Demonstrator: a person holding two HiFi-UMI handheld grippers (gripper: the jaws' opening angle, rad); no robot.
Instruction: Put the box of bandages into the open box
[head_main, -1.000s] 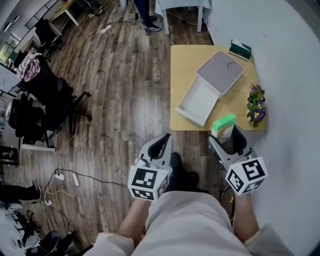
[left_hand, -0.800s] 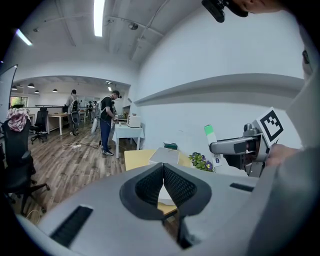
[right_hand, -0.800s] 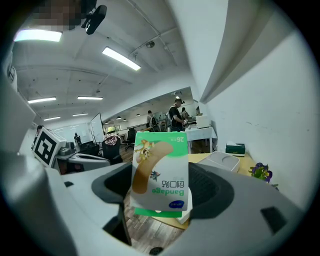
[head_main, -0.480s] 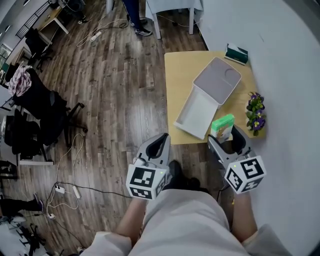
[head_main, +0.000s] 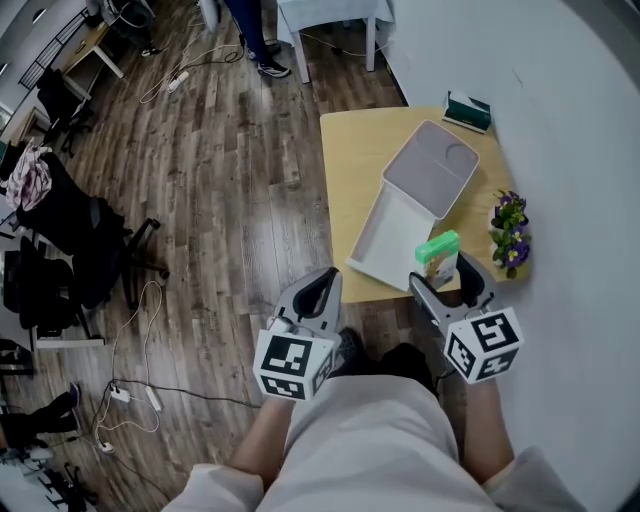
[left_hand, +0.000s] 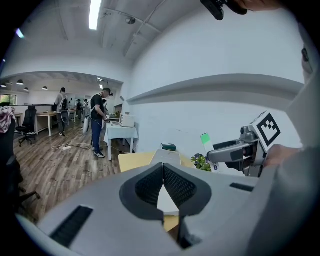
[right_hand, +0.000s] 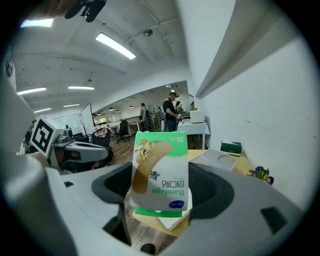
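While our right gripper (head_main: 443, 282) is clamped on the box of bandages (head_main: 438, 256) at the lower right of the head view, we see the carton green end up between the jaws, over the near edge of the yellow table (head_main: 345, 160) and just beside the open box (head_main: 390, 225). Our left gripper (head_main: 322, 292) hangs at lower centre above the wood floor (head_main: 220, 200), jaws pressed together on nothing. Purple flowers (head_main: 510, 228) stand at the table's right edge

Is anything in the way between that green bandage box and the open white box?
Nothing. In the head view the bandage box, clamped in the right gripper, hangs right beside the open box at its near corner, with nothing between them.
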